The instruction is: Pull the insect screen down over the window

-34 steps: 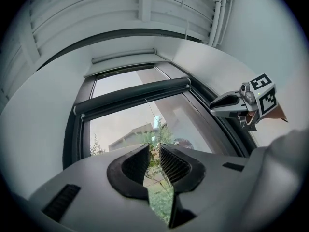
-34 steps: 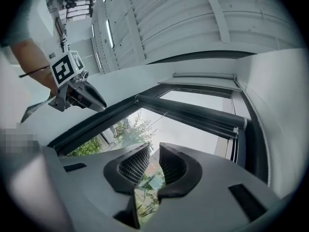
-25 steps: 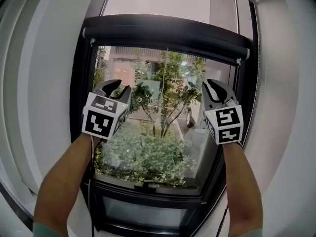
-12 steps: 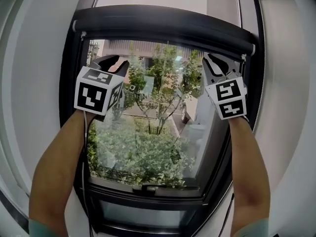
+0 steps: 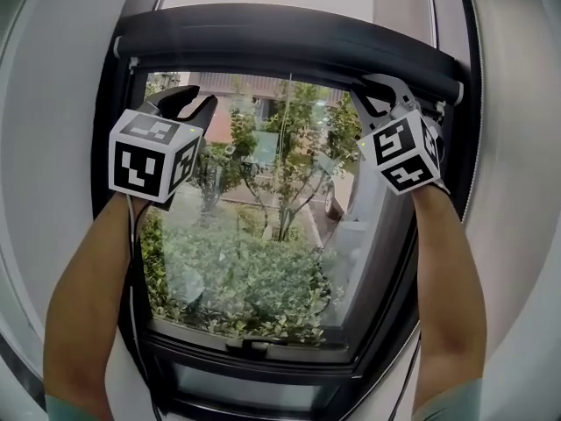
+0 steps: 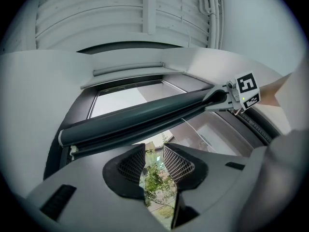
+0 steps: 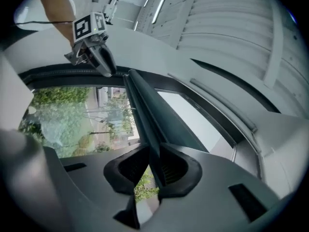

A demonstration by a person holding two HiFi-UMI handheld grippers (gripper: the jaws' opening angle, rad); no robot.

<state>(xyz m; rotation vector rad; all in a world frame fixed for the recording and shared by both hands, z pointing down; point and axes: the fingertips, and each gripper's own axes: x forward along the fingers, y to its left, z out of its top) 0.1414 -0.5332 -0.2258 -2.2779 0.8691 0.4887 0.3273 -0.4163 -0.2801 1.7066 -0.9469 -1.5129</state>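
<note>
1. The rolled insect screen [image 5: 289, 46] lies level across the window [image 5: 263, 261] top, long axis side to side.
2. Right claw [image 5: 380, 86], jaws apart, straddles its right end; left claw [image 5: 195, 96], apart and empty, sits just below.

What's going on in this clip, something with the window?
A person holds both grippers up at the rolled-up insect screen at the top of the window. The right gripper has its tongs apart with the roll's lower edge between them, not clamped. The left gripper is open and empty, just below the roll. The screen is not yet pulled down, so the glass is uncovered.
</note>
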